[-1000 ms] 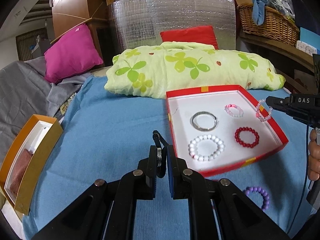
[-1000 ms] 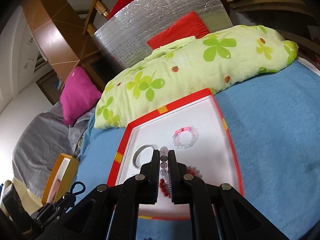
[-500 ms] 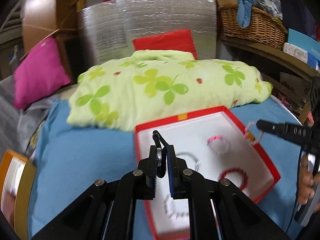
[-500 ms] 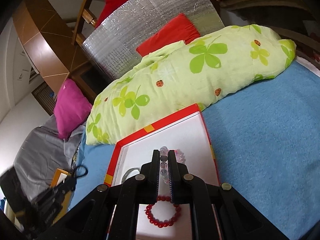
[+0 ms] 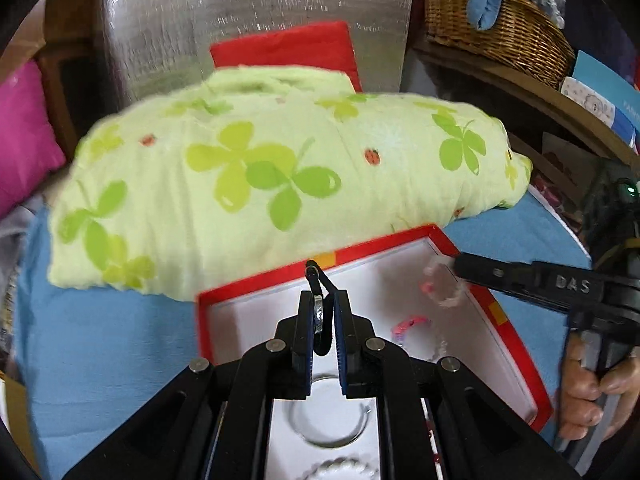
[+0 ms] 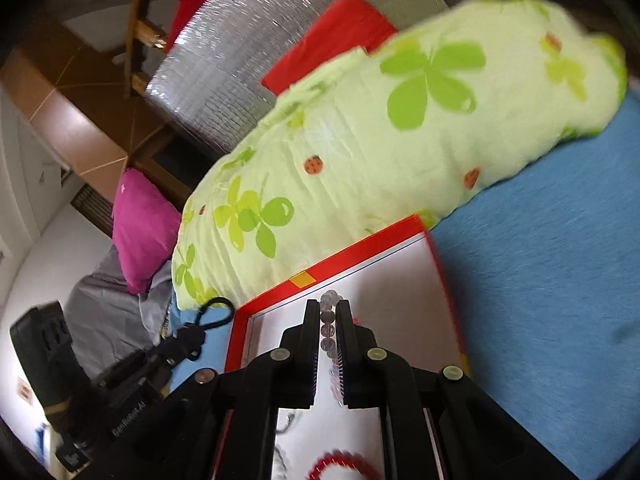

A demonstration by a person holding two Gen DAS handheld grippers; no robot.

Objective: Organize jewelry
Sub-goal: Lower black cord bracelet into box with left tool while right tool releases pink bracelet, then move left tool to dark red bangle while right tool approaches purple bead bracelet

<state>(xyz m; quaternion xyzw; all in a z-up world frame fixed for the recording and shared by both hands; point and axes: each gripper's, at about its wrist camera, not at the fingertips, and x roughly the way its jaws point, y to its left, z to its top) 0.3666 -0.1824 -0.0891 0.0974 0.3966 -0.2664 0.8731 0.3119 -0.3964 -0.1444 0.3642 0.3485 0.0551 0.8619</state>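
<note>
While both tools hang above it, the shallow red cardboard box with a white floor (image 5: 516,364) lies on the blue bedspread (image 5: 116,344), its far edge against the pale green clover-print pillow (image 5: 272,184). Inside it I see a thin silver bangle (image 5: 328,426), a blurred pink-and-clear beaded bracelet (image 5: 412,326), part of a white beaded bracelet (image 5: 340,466) at the near edge and, from the right wrist view, a red beaded bracelet (image 6: 344,466).

My left hand-held gripper (image 5: 323,312) is clamped on a dark-strapped watch with a silvery case (image 5: 319,312), held over the box's near half. My right hand-held gripper (image 6: 328,316) pinches a clear beaded bracelet (image 6: 327,330) above the box's far right corner.

Behind the pillow stand a red cushion (image 5: 288,52) and a silver foil-quilted panel (image 5: 256,12); a magenta cushion (image 5: 24,136) lies to the left, a wicker basket (image 5: 500,28) on a wooden shelf to the right.
</note>
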